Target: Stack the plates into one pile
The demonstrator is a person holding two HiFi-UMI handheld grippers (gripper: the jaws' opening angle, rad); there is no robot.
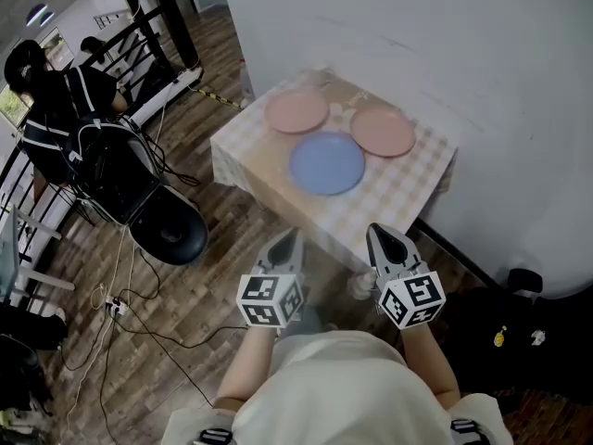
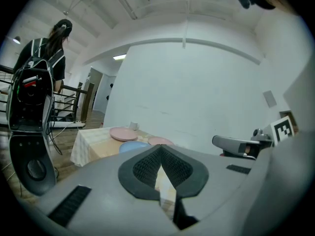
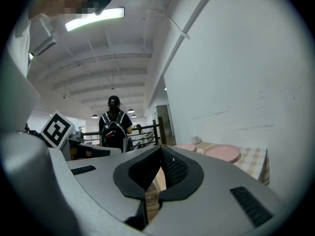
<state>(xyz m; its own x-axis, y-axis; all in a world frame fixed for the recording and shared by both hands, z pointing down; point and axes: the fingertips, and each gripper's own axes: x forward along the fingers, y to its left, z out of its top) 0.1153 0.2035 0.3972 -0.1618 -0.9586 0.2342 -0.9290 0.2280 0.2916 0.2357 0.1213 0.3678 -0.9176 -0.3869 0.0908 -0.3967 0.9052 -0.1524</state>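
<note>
Head view is showing three plates lying singly on a tabletop (image 1: 412,193) that is wearing a pale checked cloth and standing against a white wall. No plate is resting on another. A pale pink plate (image 1: 296,111) is sitting at 10 o'clock of the group, a salmon plate (image 1: 382,131) at 2 o'clock, and a blue plate (image 1: 326,162) at 6 o'clock, just beside both; whether the rims are touching is not showing.

The left gripper (image 1: 287,241) and the right gripper (image 1: 381,236) are hanging side by side at 6 o'clock of the tabletop, apart from it and pointing toward it. Each is carrying its marker cube toward the person's body.

Left gripper view is showing its fingers (image 2: 142,167) pressed together with nothing between them, the plates lying beyond at 11 o'clock. Right gripper view is showing its fingers (image 3: 135,173) likewise pressed together on nothing, with the plates lying at 2 o'clock.

A second person (image 1: 56,100) wearing a dark backpack is standing by a black railing at 10 o'clock of the head view. A black round seat (image 1: 170,233) is standing on the wooden floor at 9 o'clock, with cables (image 1: 139,327) trailing beside it.
</note>
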